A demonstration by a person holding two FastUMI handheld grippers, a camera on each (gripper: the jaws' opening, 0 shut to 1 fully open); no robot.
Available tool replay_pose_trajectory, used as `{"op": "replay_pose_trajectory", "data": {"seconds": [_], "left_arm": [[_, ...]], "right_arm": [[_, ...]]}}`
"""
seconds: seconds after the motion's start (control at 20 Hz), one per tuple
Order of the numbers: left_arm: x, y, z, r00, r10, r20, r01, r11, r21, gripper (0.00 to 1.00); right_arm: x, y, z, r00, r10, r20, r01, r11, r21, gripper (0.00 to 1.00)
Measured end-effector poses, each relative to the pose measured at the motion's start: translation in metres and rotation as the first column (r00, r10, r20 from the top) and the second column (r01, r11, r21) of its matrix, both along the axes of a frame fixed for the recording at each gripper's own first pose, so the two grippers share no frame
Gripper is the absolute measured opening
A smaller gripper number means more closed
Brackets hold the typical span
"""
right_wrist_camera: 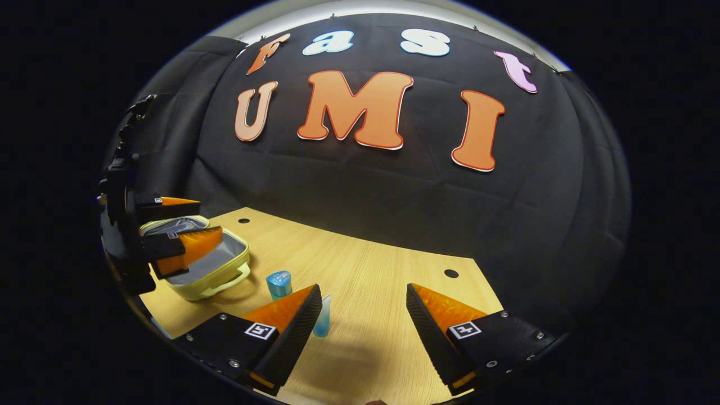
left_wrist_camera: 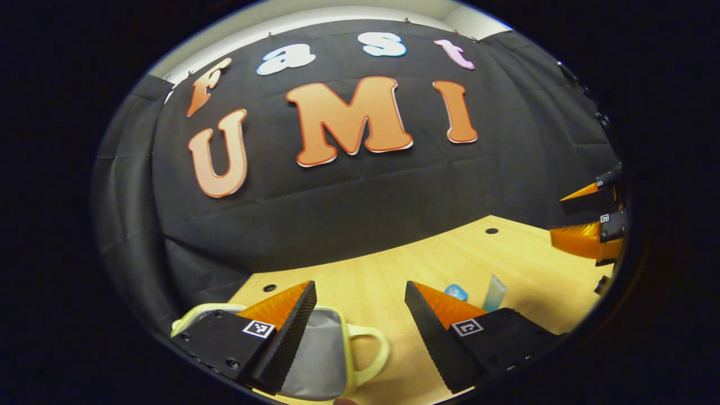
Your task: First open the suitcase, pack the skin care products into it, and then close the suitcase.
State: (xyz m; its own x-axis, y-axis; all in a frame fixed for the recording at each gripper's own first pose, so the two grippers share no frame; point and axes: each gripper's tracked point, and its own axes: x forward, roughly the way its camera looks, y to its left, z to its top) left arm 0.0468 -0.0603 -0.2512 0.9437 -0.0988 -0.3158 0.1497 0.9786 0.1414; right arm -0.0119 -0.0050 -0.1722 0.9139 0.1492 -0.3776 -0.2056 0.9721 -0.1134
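A small pale-yellow suitcase [right_wrist_camera: 216, 269] lies open at the table's left end, its grey lining [left_wrist_camera: 320, 354] showing and its handle [left_wrist_camera: 368, 351] toward the table's middle. My left gripper [left_wrist_camera: 360, 287] hangs open just above it; the left gripper [right_wrist_camera: 208, 216] holds nothing. To the case's right stand a little blue bottle [right_wrist_camera: 279, 284] and a light-blue tube [right_wrist_camera: 323, 318], the tube partly behind one finger. The same bottle [left_wrist_camera: 456, 292] and tube [left_wrist_camera: 495, 292] show past the left gripper's other finger. My right gripper [right_wrist_camera: 364, 288] is open over bare table near the tube, and the right gripper [left_wrist_camera: 558, 214] is empty.
The wooden table [right_wrist_camera: 371, 259] has small round holes [right_wrist_camera: 451, 273] near its back edge, which meets the black cloth wall. Bare wood stretches to the right of the tube. The table's front edge runs just under both grippers.
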Motion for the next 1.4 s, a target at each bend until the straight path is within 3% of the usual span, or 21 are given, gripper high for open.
{"op": "replay_pose_trajectory", "data": {"seconds": [0.4,0.95,1.0,1.15,1.3,1.4], "left_arm": [[-0.004,-0.063,-0.077,0.992,-0.107,-0.073,0.102,0.993,-0.065,0.98],[0.021,-0.096,-0.163,0.97,-0.167,-0.179,0.138,0.977,-0.164,0.96],[0.025,-0.1,-0.164,0.967,-0.18,-0.178,0.149,0.974,-0.173,0.94],[0.023,-0.113,-0.175,0.95,-0.223,-0.221,0.187,0.967,-0.173,0.65],[0.026,-0.118,-0.174,0.944,-0.254,-0.21,0.213,0.957,-0.198,0.46],[0.025,-0.117,-0.175,0.94,-0.254,-0.226,0.205,0.954,-0.22,0.45]], "right_arm": [[0.005,0.004,-0.039,0.999,0.028,-0.022,-0.028,0.999,0.015,0.96],[0.021,0.029,-0.103,0.996,0.07,-0.052,-0.069,0.997,0.019,0.96],[0.024,0.032,-0.108,0.996,0.075,-0.056,-0.074,0.997,0.026,0.96],[0.028,0.044,-0.129,0.991,0.094,-0.093,-0.09,0.995,0.048,0.96],[0.029,0.05,-0.148,0.989,0.095,-0.116,-0.087,0.994,0.071,0.96],[0.03,0.053,-0.156,0.986,0.1,-0.133,-0.089,0.992,0.085,0.95]]}}
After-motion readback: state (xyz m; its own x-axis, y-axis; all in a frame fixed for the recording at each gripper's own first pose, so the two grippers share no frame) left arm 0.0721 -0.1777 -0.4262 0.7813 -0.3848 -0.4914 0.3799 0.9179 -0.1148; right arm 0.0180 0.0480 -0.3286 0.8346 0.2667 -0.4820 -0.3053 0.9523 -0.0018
